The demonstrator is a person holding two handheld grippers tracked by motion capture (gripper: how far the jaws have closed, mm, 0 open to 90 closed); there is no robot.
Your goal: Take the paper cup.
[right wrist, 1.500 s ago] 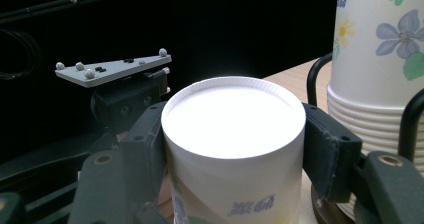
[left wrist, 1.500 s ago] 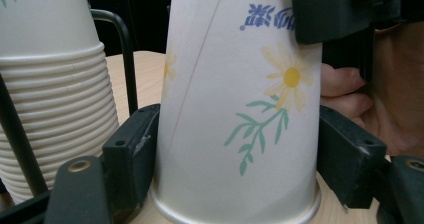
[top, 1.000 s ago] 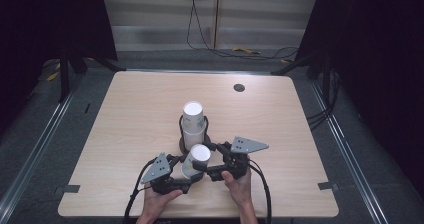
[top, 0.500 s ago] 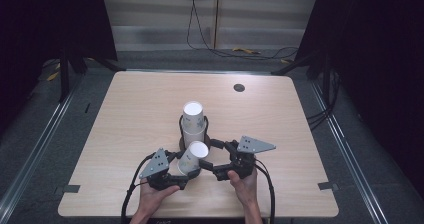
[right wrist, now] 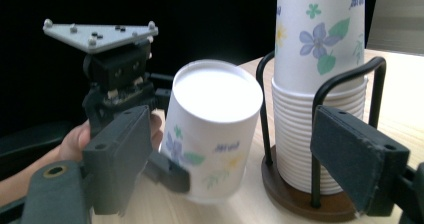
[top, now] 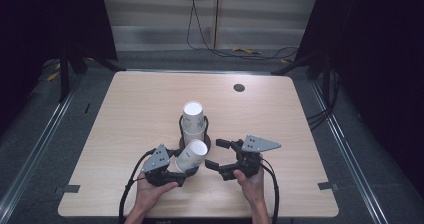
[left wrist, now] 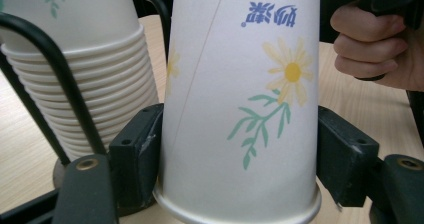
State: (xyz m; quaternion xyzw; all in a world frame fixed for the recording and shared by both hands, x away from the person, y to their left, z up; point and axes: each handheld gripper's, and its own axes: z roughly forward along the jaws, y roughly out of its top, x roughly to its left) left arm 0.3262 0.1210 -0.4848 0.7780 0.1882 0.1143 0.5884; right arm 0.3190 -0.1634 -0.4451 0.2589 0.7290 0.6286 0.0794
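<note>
Left gripper (top: 176, 170) clamps single paper cup (top: 192, 155) near rim, cup tilted, base up toward one o'clock. Cup sits just at six o'clock of cup stack (top: 193, 122) in wire holder (top: 180, 125). Right gripper (top: 216, 154), at three o'clock of cup, jaws just been opening, nothing between them, apart from cup.

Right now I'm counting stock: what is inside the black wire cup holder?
A stack of nested flower-printed white paper cups stands upside down inside the black wire holder on its brown base; anything inside the stack is hidden.
</note>
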